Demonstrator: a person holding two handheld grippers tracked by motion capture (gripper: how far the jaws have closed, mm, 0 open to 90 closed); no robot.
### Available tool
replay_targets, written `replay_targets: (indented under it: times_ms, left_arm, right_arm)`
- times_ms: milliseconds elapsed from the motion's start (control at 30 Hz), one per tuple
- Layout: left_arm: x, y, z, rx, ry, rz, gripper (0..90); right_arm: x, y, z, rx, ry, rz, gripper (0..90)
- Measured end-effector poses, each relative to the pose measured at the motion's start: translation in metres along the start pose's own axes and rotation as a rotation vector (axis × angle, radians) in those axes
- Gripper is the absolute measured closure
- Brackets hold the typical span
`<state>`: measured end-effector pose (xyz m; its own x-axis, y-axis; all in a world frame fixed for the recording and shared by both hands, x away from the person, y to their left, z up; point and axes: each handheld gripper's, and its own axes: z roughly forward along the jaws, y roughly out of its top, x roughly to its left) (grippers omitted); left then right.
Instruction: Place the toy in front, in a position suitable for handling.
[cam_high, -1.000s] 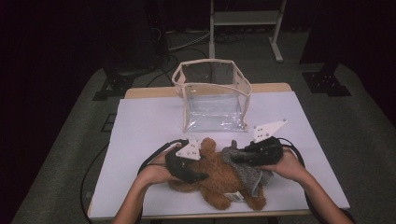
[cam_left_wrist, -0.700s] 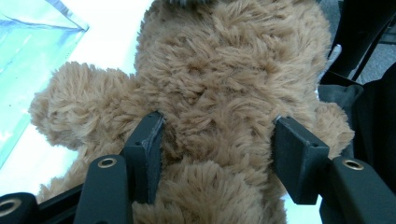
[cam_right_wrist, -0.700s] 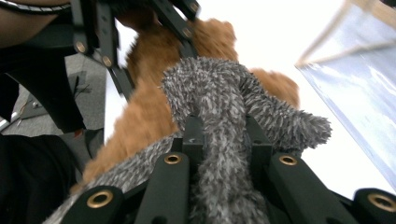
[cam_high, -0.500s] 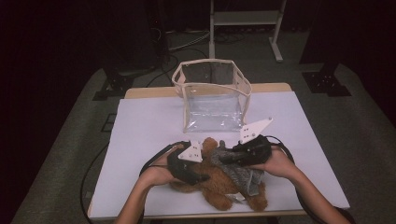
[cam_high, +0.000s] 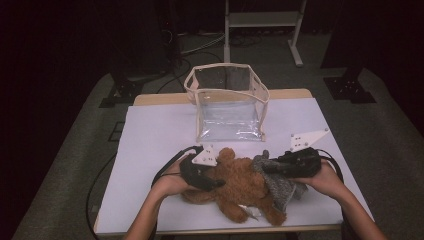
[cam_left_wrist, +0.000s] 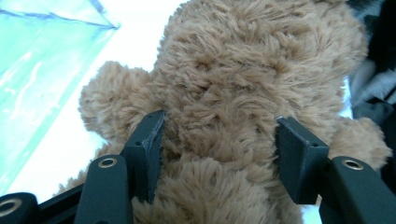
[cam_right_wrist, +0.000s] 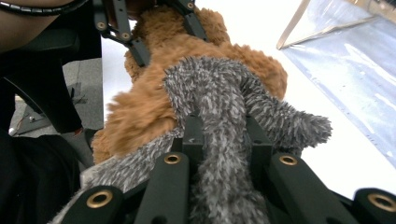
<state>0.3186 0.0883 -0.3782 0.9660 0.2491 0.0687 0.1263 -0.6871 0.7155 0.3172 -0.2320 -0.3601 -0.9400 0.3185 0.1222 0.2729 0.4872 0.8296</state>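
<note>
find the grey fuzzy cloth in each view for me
High view: grey fuzzy cloth lower right, over the teddy bear.
Left gripper view: a grey bit at the right edge.
Right gripper view: centre, pinched in the right gripper.
Shared landmark: the teddy bear.

High overhead view; 2 close tongs views, teddy bear (cam_high: 240, 185) shared.

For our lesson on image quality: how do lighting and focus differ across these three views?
High view: table lit, surroundings dark, clear bag shows faint sheen. Left gripper view: teddy bear fur sharp, background washed out bright. Right gripper view: grey fuzzy cloth clear, near jaws slightly soft, the side towards the person dark.
</note>
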Motion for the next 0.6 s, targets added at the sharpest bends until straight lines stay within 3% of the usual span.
replay_targets:
  times_ms: [133,300,433,600]
  left_arm:
    - [0.007,0.003,0.002,0.005,0.016,-0.024,40.0]
    - [0.009,0.001,0.001,0.004,0.023,-0.040,39.7]
    - [0.008,0.002,0.000,0.009,0.027,-0.035,39.6]
    - [0.000,0.005,0.001,0.008,-0.013,0.010,38.3]
  right_arm:
    - [0.000,0.004,0.002,-0.009,0.001,-0.012,75.0]
    - [-0.006,-0.012,0.006,-0.029,0.007,0.035,75.0]
    - [-0.011,-0.030,0.006,-0.045,0.018,0.091,75.1]
    - [-0.009,-0.016,-0.001,-0.038,0.004,0.056,75.0]
